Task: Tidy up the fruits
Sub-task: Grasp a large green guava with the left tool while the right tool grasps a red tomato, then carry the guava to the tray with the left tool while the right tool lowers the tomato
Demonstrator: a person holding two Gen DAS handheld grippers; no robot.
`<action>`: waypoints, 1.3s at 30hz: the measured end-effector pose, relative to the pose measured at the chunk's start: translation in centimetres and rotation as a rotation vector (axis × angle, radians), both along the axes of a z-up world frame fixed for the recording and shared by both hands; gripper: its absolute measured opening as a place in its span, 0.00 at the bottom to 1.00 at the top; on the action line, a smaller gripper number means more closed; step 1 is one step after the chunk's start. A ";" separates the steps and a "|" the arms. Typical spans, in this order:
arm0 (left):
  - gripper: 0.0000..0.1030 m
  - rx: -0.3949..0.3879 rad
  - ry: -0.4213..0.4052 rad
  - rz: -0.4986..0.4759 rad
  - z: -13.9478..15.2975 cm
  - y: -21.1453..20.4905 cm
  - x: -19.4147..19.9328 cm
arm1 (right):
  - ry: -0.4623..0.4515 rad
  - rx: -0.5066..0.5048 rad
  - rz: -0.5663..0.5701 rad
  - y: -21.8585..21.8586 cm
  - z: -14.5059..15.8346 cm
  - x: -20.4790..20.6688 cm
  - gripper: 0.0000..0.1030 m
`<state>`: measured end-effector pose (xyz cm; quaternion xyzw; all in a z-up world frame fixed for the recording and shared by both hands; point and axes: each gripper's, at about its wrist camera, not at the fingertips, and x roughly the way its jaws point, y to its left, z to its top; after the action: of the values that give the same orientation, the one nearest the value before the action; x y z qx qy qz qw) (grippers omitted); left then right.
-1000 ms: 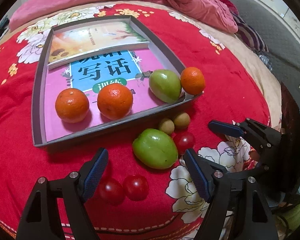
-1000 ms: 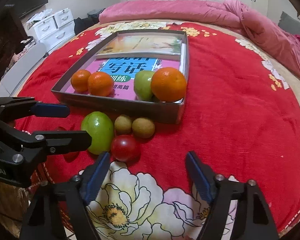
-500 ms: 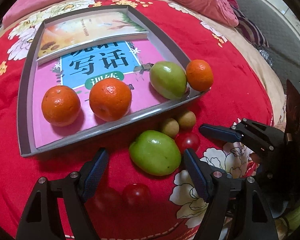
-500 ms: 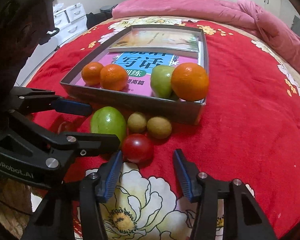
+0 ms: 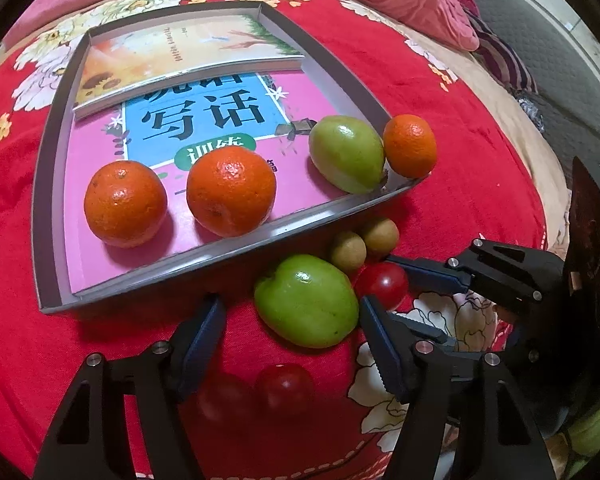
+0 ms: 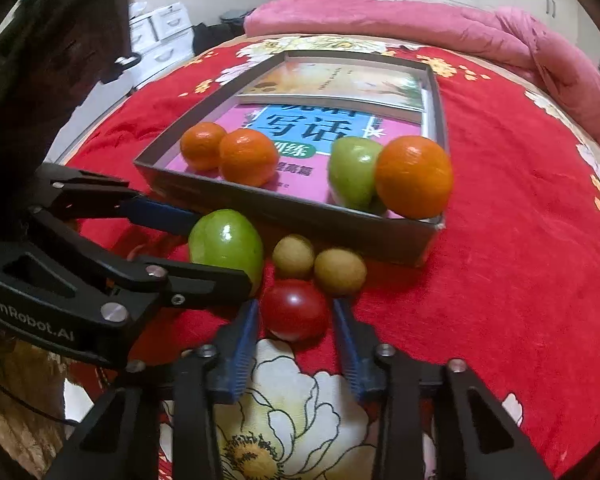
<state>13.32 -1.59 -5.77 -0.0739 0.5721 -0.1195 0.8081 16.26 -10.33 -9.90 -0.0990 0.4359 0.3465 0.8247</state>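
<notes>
A: Right in front of the gray tray [image 6: 284, 210], on the red blanket [image 6: 500, 280], sits a little red tomato [image 6: 294, 310]. The right gripper [image 6: 296, 320] has one blue finger on each side of it, and the fingers are closing in. They are very near its sides, but I cannot tell if they press it yet.

B: Which way does the tomato lie from that gripper?

A: Straight ahead, right between the tips. It is round, so I think no turning is needed.

B: And the left gripper [image 5: 292, 320]?

A: It is around the big green fruit [image 5: 308, 300] just beside the tomato. Its fingers are closing too, but one side is not touching yet. That fruit looks longer one way, and the fingers reach across that long way.

B: So who is nearer to what?

A: Right hand for the tomato, left hand for the green fruit. The two grippers nearly bump, so they should be careful.
</notes>
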 end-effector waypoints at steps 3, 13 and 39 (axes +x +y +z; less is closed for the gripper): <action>0.69 -0.017 0.002 0.018 -0.1 0.2 0.0 | -0.012 -0.016 0.005 0.1 -0.1 -0.2 0.32; 0.67 -0.016 0.001 0.041 -0.3 -0.1 -0.2 | 0.002 -0.001 -0.047 -1.8 0.6 -0.6 0.32; 0.54 -0.063 -0.090 0.075 2.7 1.6 -2.2 | -0.060 0.129 -0.075 -3.2 3.3 -0.4 0.32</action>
<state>11.08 0.05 -3.11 -0.1152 0.5280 -0.1103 0.8341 15.82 -13.51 -6.61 -0.0397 0.3911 0.3394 0.8545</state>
